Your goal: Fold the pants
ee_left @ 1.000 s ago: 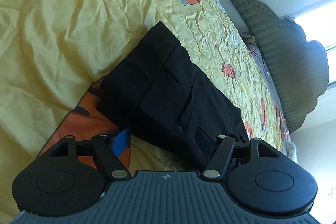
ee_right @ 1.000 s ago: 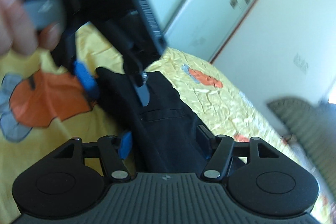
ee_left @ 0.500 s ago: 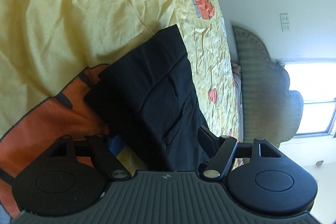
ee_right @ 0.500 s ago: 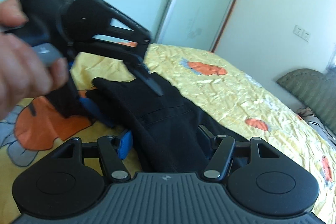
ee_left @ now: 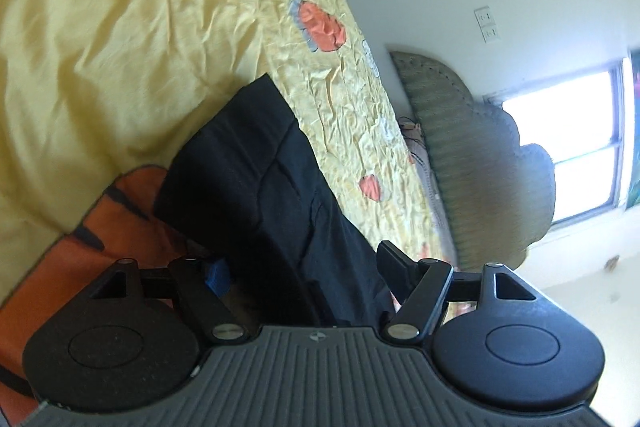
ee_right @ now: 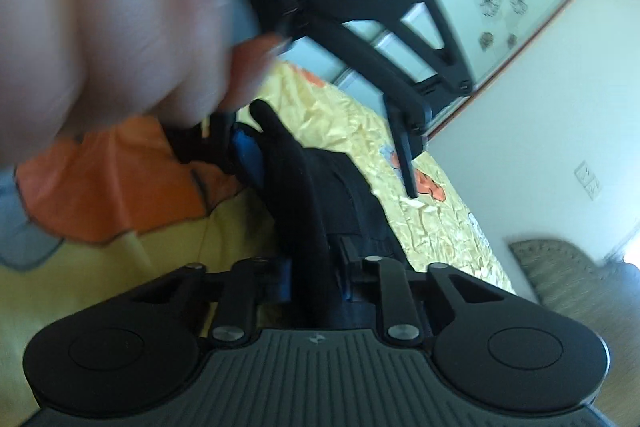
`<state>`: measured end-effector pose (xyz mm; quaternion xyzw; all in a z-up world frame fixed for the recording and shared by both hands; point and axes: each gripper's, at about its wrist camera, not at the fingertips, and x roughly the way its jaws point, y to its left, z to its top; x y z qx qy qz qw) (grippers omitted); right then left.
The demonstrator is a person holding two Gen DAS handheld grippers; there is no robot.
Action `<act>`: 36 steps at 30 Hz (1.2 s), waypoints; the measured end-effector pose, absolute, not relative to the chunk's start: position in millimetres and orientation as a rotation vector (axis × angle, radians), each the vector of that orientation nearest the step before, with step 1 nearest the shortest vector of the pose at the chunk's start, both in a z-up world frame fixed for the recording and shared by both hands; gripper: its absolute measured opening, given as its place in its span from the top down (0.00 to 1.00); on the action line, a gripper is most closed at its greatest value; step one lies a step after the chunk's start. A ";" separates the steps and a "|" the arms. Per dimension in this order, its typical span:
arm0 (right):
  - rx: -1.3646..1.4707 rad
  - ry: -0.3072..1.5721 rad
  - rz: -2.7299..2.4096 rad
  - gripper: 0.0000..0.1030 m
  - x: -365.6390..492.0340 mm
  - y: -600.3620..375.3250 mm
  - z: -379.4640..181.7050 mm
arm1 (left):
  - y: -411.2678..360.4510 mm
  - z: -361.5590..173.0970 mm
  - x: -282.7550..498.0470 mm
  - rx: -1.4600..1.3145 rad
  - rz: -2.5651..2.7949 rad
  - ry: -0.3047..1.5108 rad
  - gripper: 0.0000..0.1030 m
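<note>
On the bed (ee_left: 120, 27), partly folded pants (ee_left: 260, 187): right tool (ee_right: 316, 279) clenched on fabric, left tool (ee_left: 304, 263) released astride; folding unfinished.

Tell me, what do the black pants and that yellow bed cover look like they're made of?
The black pants look like a matte woven fabric, maybe cotton or a blend: dull, stitched seams, soft folds. The yellow bed cover looks thin and slightly glossy, perhaps satin-like polyester, since it shows fine sharp crinkles with a faint sheen.
</note>
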<state>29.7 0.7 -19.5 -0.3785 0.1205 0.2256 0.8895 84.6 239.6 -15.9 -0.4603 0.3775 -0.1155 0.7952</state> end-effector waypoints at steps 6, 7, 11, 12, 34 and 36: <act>-0.490 0.314 0.499 0.85 53.3 -34.6 14.4 | 236.9 -23.2 94.7 -0.995 -0.220 0.815 0.29; -0.465 0.321 0.504 0.85 56.4 -37.4 15.2 | 237.1 -24.9 97.7 -1.004 -0.217 0.820 0.29; -0.488 0.356 0.547 0.85 57.5 -34.1 8.9 | 238.2 -29.4 106.3 -1.037 -0.199 0.816 0.29; -0.509 0.361 0.553 0.85 57.1 -31.5 5.8 | 238.8 -30.3 109.4 -1.037 -0.188 0.813 0.29; -0.207 0.613 0.564 0.78 155.0 -68.5 10.4 | 235.1 -33.7 122.9 -0.895 -0.132 0.810 0.59; -0.168 0.588 0.565 0.78 140.5 -71.1 4.7 | 236.5 -35.4 124.0 -0.903 -0.133 0.799 0.59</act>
